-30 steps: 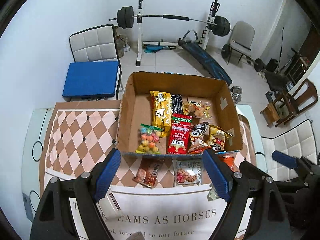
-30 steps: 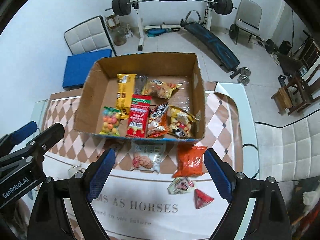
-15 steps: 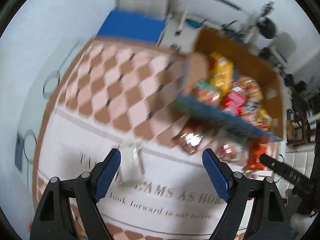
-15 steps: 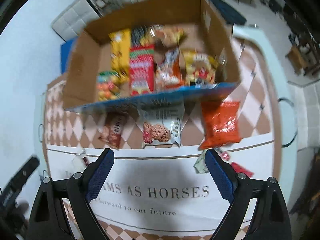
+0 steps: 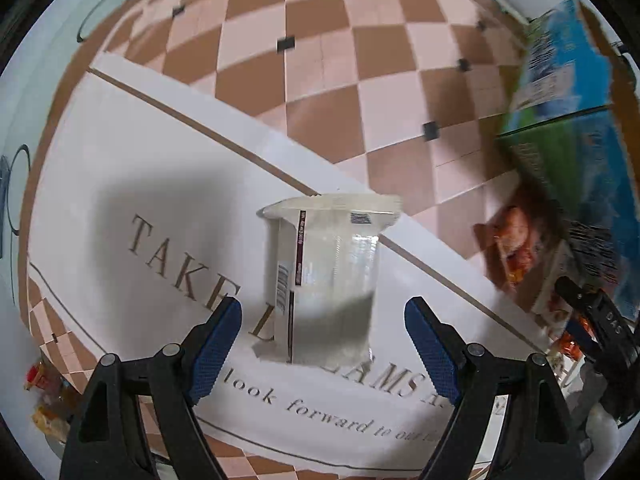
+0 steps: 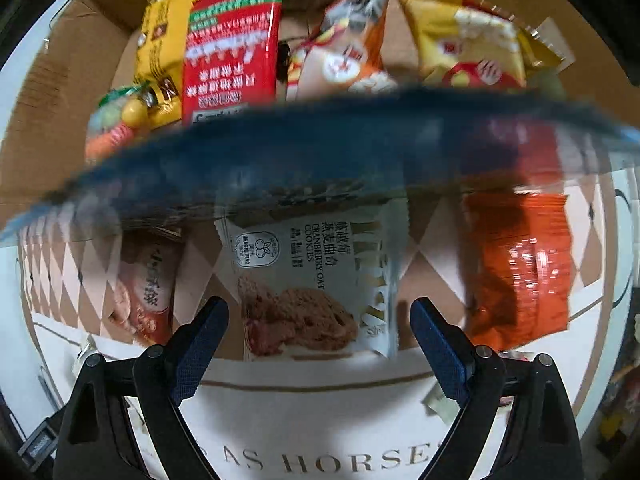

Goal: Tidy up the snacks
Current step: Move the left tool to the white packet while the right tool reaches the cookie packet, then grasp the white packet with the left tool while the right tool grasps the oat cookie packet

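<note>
My left gripper is open, low over the tablecloth, with a clear white snack packet lying between and just beyond its blue pads. My right gripper is open around the near end of a cranberry oat cookie packet lying flat by the box front. An orange packet lies to its right and a brownish packet to its left. The cardboard box holds several snacks, among them a red packet.
The box's blue front edge is blurred, close above the right gripper. In the left wrist view the box corner and the right gripper's body are at the right. Small wrappers lie at the table's left edge.
Both grippers have dropped from high above the table to close over it. The left swung left toward the clear packet; the right moved forward to the cookie packet.
</note>
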The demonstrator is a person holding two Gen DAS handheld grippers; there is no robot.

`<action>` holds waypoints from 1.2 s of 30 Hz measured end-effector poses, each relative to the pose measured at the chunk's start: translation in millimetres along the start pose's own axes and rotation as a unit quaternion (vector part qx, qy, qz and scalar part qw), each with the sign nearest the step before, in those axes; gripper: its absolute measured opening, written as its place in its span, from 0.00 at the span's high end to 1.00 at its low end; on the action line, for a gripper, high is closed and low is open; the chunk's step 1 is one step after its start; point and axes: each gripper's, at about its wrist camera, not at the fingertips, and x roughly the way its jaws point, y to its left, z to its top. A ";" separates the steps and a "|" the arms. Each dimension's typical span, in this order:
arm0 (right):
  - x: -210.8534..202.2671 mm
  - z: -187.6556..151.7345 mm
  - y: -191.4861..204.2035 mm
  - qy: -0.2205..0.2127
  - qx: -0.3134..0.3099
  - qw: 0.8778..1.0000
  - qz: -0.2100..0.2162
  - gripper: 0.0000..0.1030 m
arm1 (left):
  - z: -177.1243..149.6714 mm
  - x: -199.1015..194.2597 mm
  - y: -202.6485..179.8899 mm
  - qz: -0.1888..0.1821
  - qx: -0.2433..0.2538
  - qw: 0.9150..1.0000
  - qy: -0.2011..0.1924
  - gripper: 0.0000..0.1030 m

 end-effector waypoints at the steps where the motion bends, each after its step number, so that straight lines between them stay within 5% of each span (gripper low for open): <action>1: 4.0 -0.8 -0.3 0.002 0.005 1.000 0.001 0.09 | 1.3 6.0 -1.3 0.003 0.003 1.000 0.004 0.19; 5: 7.7 -6.3 -0.6 -0.005 0.008 1.000 0.002 0.24 | 3.4 22.0 -10.7 0.013 0.026 0.999 0.015 0.19; 9: 8.6 -17.4 -4.0 0.005 0.000 1.000 0.010 0.27 | -5.0 22.5 -21.7 0.024 0.049 0.998 0.003 0.46; 12: 11.1 -32.2 -8.2 0.023 -0.011 1.000 0.011 0.28 | -14.1 20.0 -35.2 0.020 0.069 0.997 0.001 0.50; 23: 21.4 -116.9 -33.7 0.081 -0.021 0.996 0.010 0.28 | -87.1 27.8 -113.1 0.035 0.219 0.975 0.009 0.52; 28: 25.7 -129.8 -36.1 0.086 -0.020 0.996 0.008 0.28 | -111.3 33.2 -134.9 0.057 0.255 0.965 0.001 0.52; 36: 19.9 -110.7 -18.4 0.090 -0.025 0.996 -0.001 0.26 | -132.0 37.7 -155.4 0.065 0.260 0.964 0.003 0.49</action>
